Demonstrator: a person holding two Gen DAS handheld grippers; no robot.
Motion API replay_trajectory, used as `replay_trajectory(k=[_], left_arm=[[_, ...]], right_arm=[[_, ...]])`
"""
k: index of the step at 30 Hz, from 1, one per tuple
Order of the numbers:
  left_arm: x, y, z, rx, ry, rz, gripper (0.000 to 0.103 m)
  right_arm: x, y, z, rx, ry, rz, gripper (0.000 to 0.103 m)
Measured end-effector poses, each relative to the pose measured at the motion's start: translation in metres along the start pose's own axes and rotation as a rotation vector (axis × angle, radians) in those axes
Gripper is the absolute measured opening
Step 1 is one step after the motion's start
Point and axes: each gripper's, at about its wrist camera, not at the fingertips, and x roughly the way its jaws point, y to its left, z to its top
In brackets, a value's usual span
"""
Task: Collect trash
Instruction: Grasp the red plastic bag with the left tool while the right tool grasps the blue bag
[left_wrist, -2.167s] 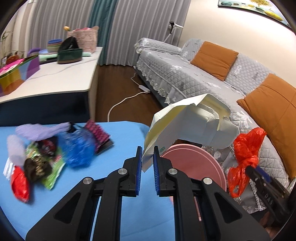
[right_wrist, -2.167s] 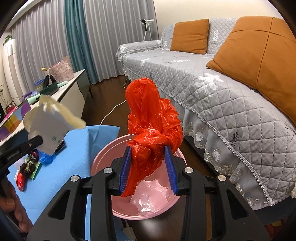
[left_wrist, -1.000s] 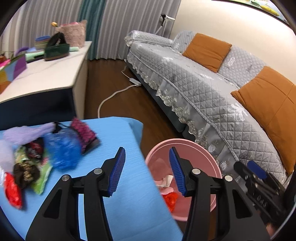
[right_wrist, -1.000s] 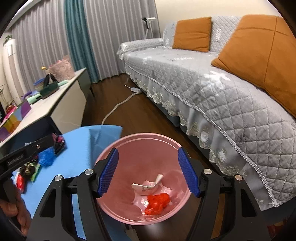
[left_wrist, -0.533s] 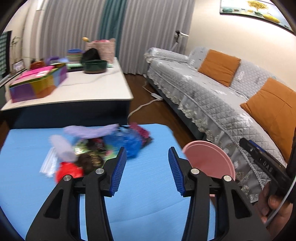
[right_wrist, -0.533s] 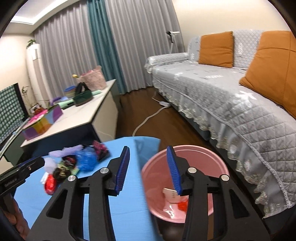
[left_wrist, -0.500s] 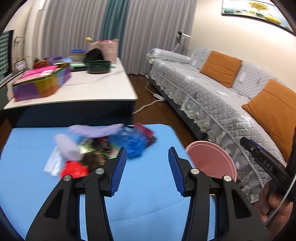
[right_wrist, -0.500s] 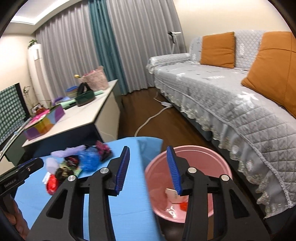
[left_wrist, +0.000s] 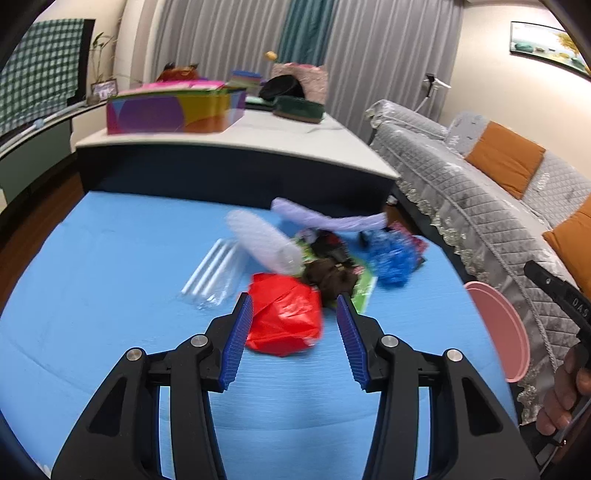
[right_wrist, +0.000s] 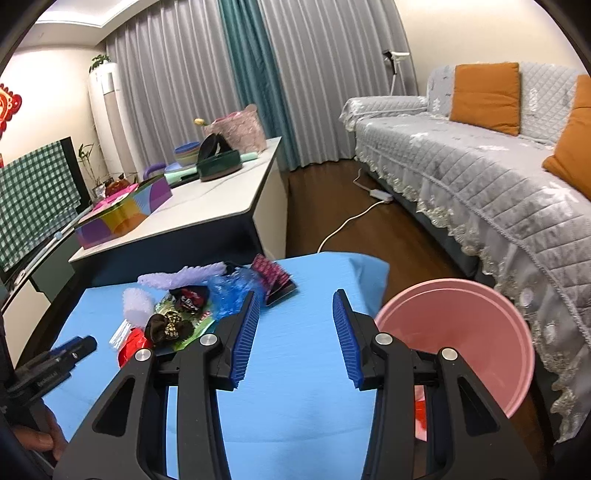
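The left tool hangs over the blue-covered bench with its blue-padded jaws apart and nothing pressed between them. A crumpled red plastic bag lies on the cloth in the line of the gap, so it looks like the next piece this hand will take; the forward-and-down tilt suits a scoop onto soft film that should crush easily under the pads.

Behind the red bag the rest of the trash sits in one loose heap: a dark brown-and-gold crinkled wrapper, a green printed snack packet under it, a crumpled blue plastic bag, a white bubble-wrap roll, a pale lilac foam strip and clear plastic straw sleeves. Heaped together near the bench's far right corner, they are a short carry from the bin.

That round pink plastic bin stands on the floor just off the bench's right edge, beside the grey quilted sofa, low enough that a piece can simply be dropped in. Something red already shows inside it.

The right tool is also empty, its jaws having just been narrowing though a clear gap remains. It points over bare cloth towards the blue bag and a magenta-and-black patterned packet.
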Motion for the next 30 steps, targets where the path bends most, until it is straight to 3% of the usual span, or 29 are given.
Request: replay_trajectory(k=[6,12,17,30], left_arm=[[0.025,0.013,-0.008,-0.037,0.044,0.016,0.061],[0.048,0.010,-0.011,-0.005,0.091,0.027,0.076],[0.063,0.013,-0.013,-0.016,0.138,0.033,0.081],[0.081,0.007,-0.011,-0.020,0.188,0.031,0.082]], right_arm=[[0.037,0.017,-0.007,0.003,0.046,0.038,0.042],[0.075,0.025,-0.010,0.041,0.099,0.062,0.044],[0.106,0.033,-0.008,0.058,0.148,0.081,0.050],[0.152,0.041,-0.014,0.062,0.245,0.084,0.049]])
